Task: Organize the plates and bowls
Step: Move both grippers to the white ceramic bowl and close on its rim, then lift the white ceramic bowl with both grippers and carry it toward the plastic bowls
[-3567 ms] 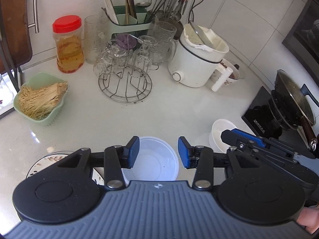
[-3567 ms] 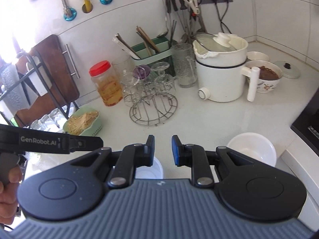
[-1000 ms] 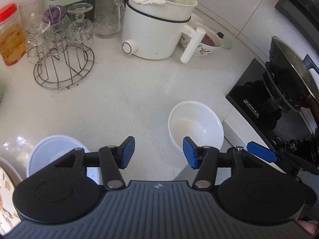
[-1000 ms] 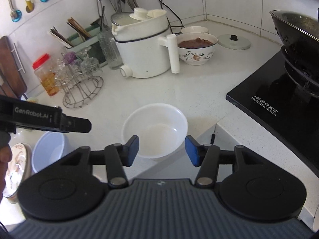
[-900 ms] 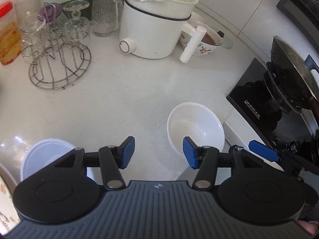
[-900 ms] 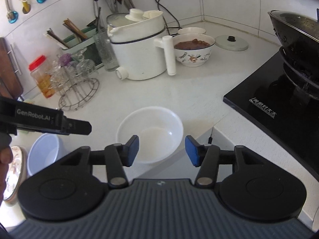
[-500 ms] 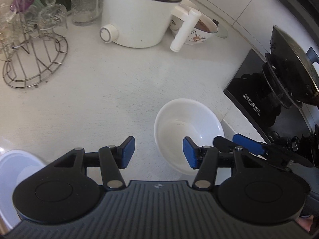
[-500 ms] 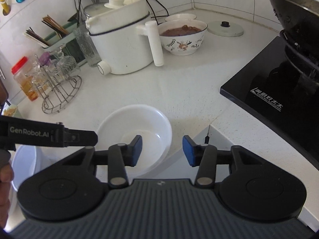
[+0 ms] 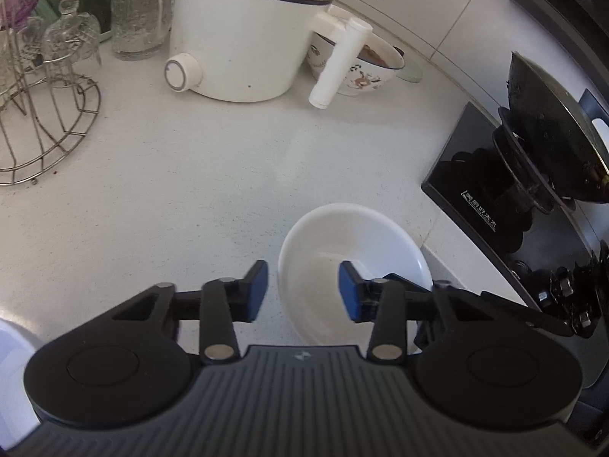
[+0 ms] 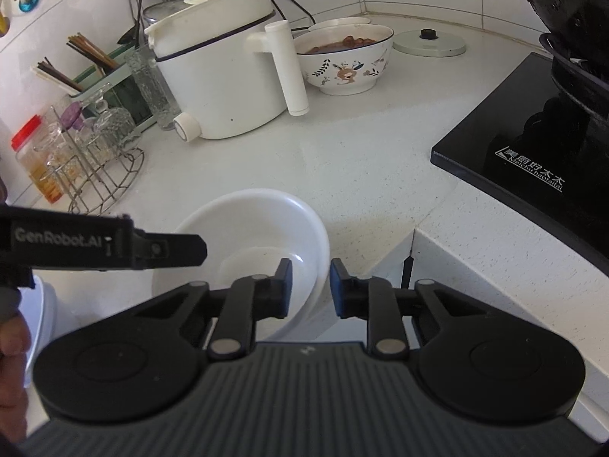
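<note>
Right wrist view: my right gripper (image 10: 311, 285) straddles the near rim of the white bowl (image 10: 251, 236) by the worktop's front edge, narrowly parted and not yet clamped, my left gripper (image 9: 302, 289) wide open, empty; next I'd pinch and lift.

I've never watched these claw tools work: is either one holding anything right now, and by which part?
Nothing is held yet. The right gripper straddles the white bowl's near rim, jaws open; the left gripper hovers open beside it.
</note>
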A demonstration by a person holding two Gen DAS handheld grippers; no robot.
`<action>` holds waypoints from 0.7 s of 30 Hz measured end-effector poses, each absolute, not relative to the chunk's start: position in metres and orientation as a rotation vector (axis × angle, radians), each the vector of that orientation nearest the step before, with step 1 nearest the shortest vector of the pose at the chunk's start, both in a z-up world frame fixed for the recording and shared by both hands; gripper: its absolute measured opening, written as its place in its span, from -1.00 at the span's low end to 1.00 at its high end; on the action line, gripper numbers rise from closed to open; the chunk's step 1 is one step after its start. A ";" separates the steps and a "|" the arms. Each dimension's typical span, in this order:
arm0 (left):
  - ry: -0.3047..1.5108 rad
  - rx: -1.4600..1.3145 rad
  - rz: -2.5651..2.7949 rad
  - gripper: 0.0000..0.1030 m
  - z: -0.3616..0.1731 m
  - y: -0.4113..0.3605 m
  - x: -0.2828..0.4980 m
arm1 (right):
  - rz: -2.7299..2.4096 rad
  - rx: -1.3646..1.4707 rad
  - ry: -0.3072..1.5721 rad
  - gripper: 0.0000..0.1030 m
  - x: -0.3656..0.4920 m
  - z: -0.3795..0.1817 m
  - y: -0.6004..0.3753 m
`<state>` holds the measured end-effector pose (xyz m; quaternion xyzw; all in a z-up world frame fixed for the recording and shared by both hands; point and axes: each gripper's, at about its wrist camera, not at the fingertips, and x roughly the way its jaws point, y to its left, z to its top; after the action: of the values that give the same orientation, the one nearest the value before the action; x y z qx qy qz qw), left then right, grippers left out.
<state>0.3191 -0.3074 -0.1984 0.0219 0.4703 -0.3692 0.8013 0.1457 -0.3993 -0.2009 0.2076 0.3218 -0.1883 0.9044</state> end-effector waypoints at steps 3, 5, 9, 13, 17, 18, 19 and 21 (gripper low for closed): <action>0.997 0.058 -0.795 -0.31 -0.200 -0.311 0.319 | -0.387 0.440 0.652 -0.66 0.144 -0.202 -0.400; 0.997 0.057 -0.797 -0.31 -0.200 -0.311 0.320 | -0.385 0.454 0.643 -0.66 0.143 -0.202 -0.401; 0.987 0.067 -0.796 -0.31 -0.195 -0.309 0.320 | -0.371 0.467 0.627 -0.66 0.142 -0.198 -0.401; 0.983 0.058 -0.791 -0.31 -0.188 -0.301 0.318 | -0.359 0.467 0.607 -0.66 0.143 -0.191 -0.398; 0.976 0.053 -0.786 -0.31 -0.183 -0.295 0.317 | -0.345 0.467 0.586 -0.66 0.143 -0.185 -0.395; 0.974 0.058 -0.785 -0.31 -0.183 -0.295 0.317 | -0.343 0.466 0.584 -0.66 0.143 -0.184 -0.394; 0.975 0.064 -0.782 -0.31 -0.181 -0.294 0.316 | -0.342 0.466 0.585 -0.66 0.144 -0.184 -0.393; 0.976 0.065 -0.778 -0.31 -0.176 -0.292 0.315 | -0.343 0.472 0.588 -0.66 0.144 -0.180 -0.392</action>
<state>0.3145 -0.2921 -0.1756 0.0306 0.4569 -0.3643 0.8109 0.1438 -0.3917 -0.1800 0.2294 0.2854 -0.1665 0.9155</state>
